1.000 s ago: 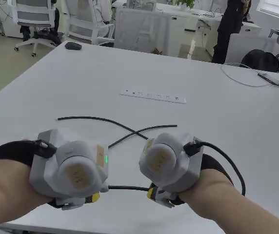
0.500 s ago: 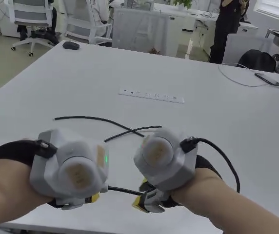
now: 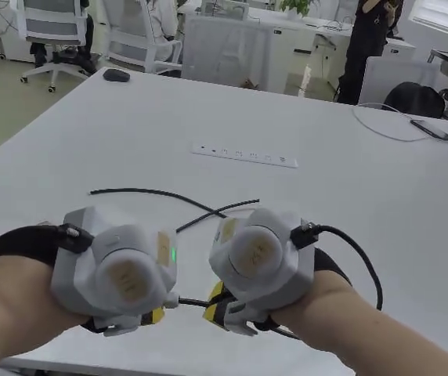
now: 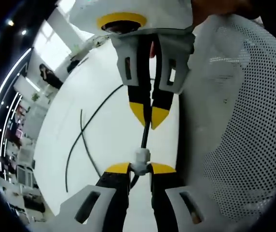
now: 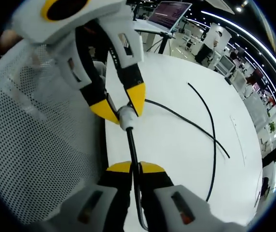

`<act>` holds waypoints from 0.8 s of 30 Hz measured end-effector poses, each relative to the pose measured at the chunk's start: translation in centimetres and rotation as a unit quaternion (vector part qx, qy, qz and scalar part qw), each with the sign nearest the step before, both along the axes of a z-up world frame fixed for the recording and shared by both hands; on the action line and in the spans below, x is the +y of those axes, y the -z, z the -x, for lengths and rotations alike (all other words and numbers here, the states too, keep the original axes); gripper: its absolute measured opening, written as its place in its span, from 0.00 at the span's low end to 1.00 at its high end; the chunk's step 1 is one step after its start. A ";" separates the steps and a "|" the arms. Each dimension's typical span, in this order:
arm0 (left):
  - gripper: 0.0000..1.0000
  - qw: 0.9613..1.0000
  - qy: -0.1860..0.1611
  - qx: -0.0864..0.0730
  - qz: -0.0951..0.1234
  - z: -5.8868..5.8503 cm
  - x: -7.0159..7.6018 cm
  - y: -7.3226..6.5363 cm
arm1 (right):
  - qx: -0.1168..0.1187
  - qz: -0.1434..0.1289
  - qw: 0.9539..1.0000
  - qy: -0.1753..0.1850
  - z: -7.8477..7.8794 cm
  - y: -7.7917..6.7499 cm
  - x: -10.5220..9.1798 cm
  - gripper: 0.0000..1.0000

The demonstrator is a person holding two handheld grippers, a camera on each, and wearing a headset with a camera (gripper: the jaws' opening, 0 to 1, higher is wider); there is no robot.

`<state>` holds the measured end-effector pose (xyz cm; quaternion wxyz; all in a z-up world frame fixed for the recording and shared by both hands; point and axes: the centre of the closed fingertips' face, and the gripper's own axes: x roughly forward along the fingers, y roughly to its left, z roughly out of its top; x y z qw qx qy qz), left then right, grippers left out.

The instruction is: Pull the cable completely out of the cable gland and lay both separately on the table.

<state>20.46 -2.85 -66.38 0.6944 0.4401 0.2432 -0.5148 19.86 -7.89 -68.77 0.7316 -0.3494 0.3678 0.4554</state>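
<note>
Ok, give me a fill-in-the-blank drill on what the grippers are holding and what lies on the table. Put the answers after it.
1. The left gripper is shut on the ____ cable gland.
2. The right gripper is shut on the ____ cable that runs out of the gland.
3. Beyond both grippers, ____ loose cables lie crossed on the table.

Missing words: white; black; two.

Cable [image 3: 193, 302] partly hidden under right tool [image 3: 214, 304]
</note>
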 end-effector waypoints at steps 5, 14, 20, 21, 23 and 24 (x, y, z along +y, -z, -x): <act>0.16 1.000 -0.013 0.005 -0.011 -0.2 0.7 0.4 | 0.015 0.097 0.993 0.067 -0.5 1.7 -4.8 0.05; 0.16 1.000 0.006 0.002 -0.021 0.3 0.4 0.7 | 0.030 0.038 0.998 0.035 0.5 1.3 -1.8 0.26; 0.16 1.000 0.023 0.000 -0.008 0.6 -0.2 0.3 | -0.012 -0.055 0.996 -0.063 1.2 -1.5 3.7 0.23; 0.16 1.000 0.023 0.002 -0.004 0.7 -0.3 0.3 | -0.013 -0.057 0.995 -0.076 1.4 -1.6 3.9 0.20; 0.16 1.000 0.014 0.023 0.007 0.9 -0.3 0.4 | -0.021 -0.048 0.993 -0.104 1.9 -1.5 4.2 0.08; 0.16 1.000 0.015 0.021 0.007 0.8 -0.2 0.5 | -0.033 -0.035 0.994 -0.096 1.4 -1.3 3.8 0.05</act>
